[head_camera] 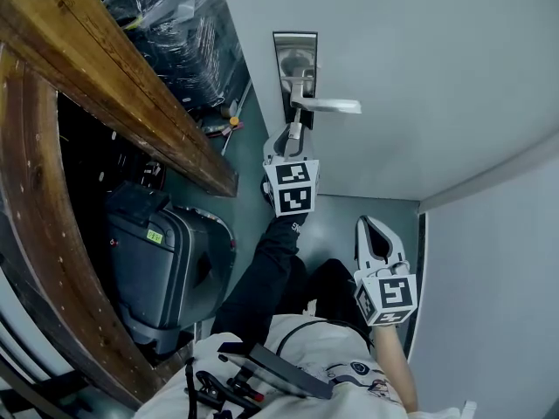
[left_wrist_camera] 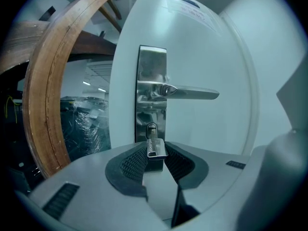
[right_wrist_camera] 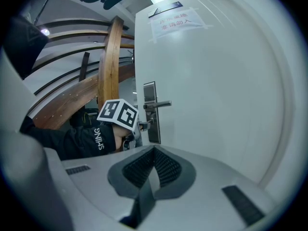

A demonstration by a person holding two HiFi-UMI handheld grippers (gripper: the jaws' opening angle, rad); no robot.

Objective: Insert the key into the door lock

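Left gripper view: left hand-held gripper [left_wrist_camera: 156, 154] clamps the key [left_wrist_camera: 157, 147], blade tip hidden inside the door lock [left_wrist_camera: 151, 127].

The right gripper [right_wrist_camera: 154, 153], pale grey with dark ribbed pads, fills the bottom of the frame; its jaws are closed together with nothing between them. Above them, at the centre, a tall brushed-metal lock plate [right_wrist_camera: 154, 129] with a horizontal lever handle [right_wrist_camera: 161, 104] sits by the left edge of a white door [right_wrist_camera: 216, 90]. The left gripper [right_wrist_camera: 142, 125], topped by its black-and-white marker cube, points at the plate just below the handle, with a black sleeve [right_wrist_camera: 77, 141] bearing white lettering behind it. A taped paper notice [right_wrist_camera: 175, 19] is at the upper centre, curved brown wooden beams [right_wrist_camera: 108, 66] at the upper left
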